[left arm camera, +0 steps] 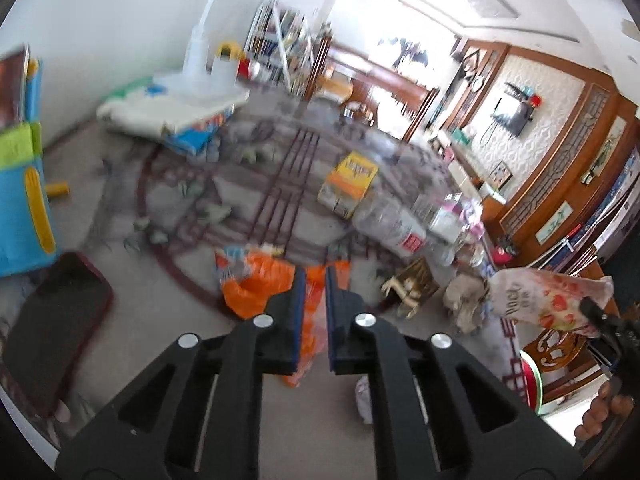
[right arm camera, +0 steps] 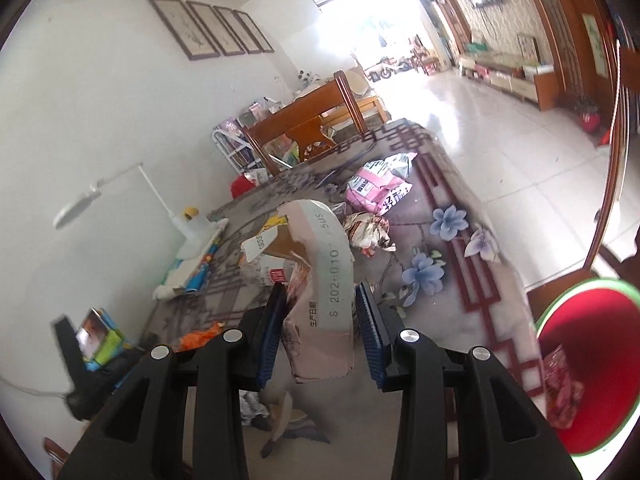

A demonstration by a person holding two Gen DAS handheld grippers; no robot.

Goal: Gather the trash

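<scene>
- The left gripper [left arm camera: 315, 280] was pinched tight on a crinkled orange plastic bag [left arm camera: 260, 284], a strip of the thin film caught between its blue pads, the rest bunched to its left and hanging below.
- The right gripper [right arm camera: 320, 300] was clamped on a flattened pinkish cardboard-like wrapper with printed grey digits [right arm camera: 324, 280], which stood up and curled over beyond the fingertips.
- In the left wrist view that same gripper showed at the far right edge, holding a pale packet printed with red strawberries [left arm camera: 552, 300]; a hand [left arm camera: 604, 416] showed below it.
- Ahead of the left gripper, on the grey floral cloth of the surface [left arm camera: 248, 184], lay a clear plastic bottle with a red label [left arm camera: 388, 228], a yellow and orange carton [left arm camera: 352, 180] just beyond it.
- Ahead of the right gripper, slightly right, sat a crumpled paper wad [right arm camera: 368, 228]; farther on lay a pink and white printed bag [right arm camera: 378, 186].
- Low to the right of the right gripper stood a round red bin with a green rim [right arm camera: 592, 368], a reddish wrapper [right arm camera: 560, 392] inside it.
- To the left of the left gripper lay a dark phone in a maroon case [left arm camera: 56, 320].
- The left wrist view was blurred, so finer print could not be read.
</scene>
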